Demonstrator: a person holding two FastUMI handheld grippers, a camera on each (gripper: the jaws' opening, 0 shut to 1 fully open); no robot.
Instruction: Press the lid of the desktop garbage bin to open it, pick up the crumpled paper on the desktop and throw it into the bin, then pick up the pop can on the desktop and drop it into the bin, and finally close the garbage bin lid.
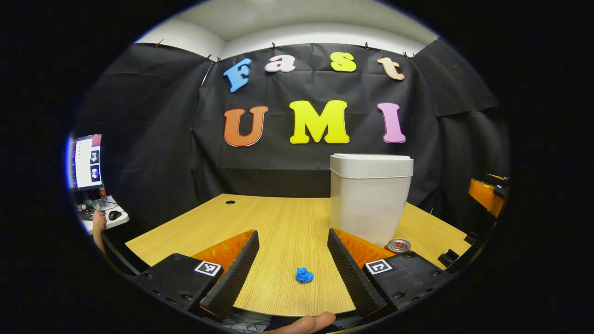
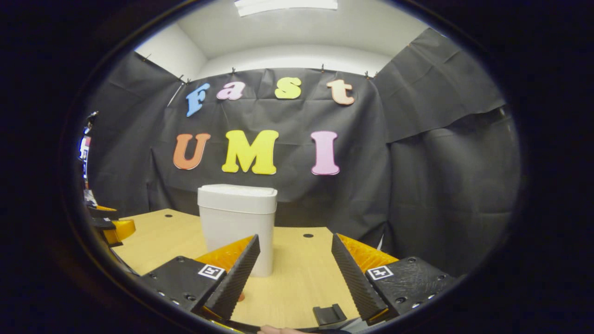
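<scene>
The wooden bench is lying wide and bare ahead of the left tool, its far edge meeting the black cloth. The white garbage bin is standing at two o'clock, lid down. In the right gripper view the bin is sitting at eleven o'clock, bare bench stretching to its right. The pop can is peeking out at the bin's base, half hidden behind a finger. The crumpled paper is lying between the left tool's widely spread, empty fingers. The right tool is gaping equally wide, holding nothing.
</scene>
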